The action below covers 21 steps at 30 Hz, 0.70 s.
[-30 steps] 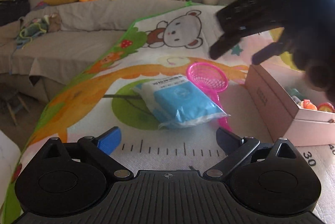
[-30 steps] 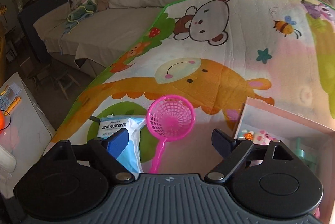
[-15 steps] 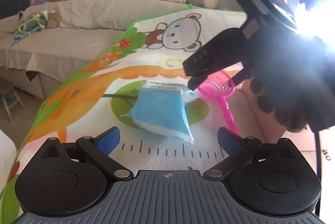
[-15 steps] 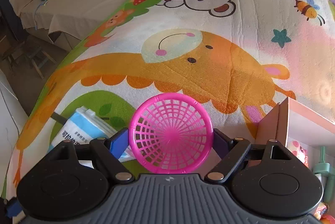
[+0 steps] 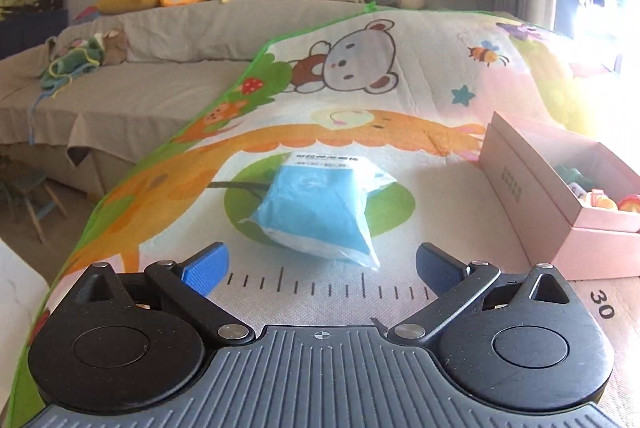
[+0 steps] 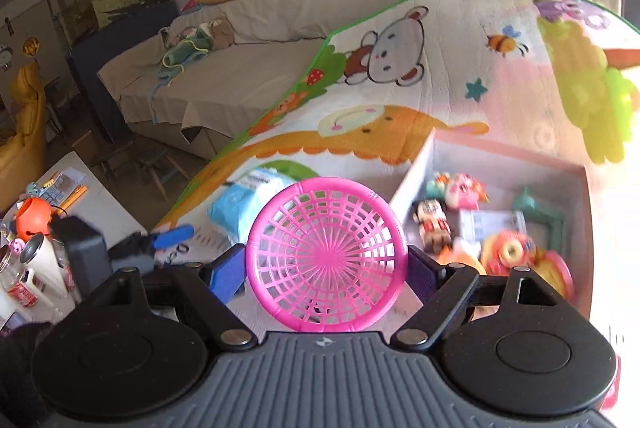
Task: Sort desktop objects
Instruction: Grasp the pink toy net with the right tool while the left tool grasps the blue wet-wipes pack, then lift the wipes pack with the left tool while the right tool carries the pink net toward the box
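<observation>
right jaws around pink net (image 6: 326, 256), handle hidden, toys perhaps blurred

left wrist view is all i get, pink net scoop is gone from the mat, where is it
Observer: The right gripper holds the pink net scoop, its jaws closed on the round head.
Operator: over the box yet
Observer: Beside it; the pink box lies just right of the scoop, with small toys inside.
Operator: my jaws holding anything
Observer: No. The left gripper is open, and the blue tissue pack lies on the mat ahead of it.
</observation>
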Available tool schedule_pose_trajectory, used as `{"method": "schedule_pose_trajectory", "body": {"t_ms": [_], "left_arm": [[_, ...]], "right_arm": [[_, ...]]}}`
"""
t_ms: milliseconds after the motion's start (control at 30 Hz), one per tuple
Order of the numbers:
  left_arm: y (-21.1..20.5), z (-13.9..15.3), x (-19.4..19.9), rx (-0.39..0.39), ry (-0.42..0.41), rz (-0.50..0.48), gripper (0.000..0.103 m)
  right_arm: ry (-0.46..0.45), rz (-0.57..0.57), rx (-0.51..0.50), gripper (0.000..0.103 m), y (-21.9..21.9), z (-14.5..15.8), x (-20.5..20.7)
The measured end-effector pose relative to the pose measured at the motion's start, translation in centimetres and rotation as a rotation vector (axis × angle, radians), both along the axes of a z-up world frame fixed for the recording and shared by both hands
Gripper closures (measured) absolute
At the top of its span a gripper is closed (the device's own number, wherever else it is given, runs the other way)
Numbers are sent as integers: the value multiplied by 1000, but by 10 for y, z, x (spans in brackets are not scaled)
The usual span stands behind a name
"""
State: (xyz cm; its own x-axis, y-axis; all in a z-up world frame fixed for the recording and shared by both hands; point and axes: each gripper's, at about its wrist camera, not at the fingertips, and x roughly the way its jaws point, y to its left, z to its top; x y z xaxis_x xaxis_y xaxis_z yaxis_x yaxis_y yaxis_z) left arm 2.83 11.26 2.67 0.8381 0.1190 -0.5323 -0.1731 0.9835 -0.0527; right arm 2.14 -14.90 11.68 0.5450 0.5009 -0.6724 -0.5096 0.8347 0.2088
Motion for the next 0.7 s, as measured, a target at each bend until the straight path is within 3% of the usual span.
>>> {"method": "schedule_pose_trajectory", "body": {"t_ms": [200, 367, 533, 667, 700], "left_arm": [[-7, 0, 6, 59, 24, 17, 1], [-15, 22, 26, 185, -32, 33, 1], [-10, 23, 74, 181, 90, 42, 1], [-8, 9, 86, 167, 155, 26, 1], [-8, 5, 85, 175, 162, 26, 5]], "right_arm": [[-24, -160, -90, 20, -45, -55, -28], [-53, -245, -15, 11, -70, -79, -34], [-24, -297, 51, 8, -88, -89, -39], [-78, -323, 34, 3, -92, -85, -51], [-90, -327, 31, 1, -93, -84, -54]]}}
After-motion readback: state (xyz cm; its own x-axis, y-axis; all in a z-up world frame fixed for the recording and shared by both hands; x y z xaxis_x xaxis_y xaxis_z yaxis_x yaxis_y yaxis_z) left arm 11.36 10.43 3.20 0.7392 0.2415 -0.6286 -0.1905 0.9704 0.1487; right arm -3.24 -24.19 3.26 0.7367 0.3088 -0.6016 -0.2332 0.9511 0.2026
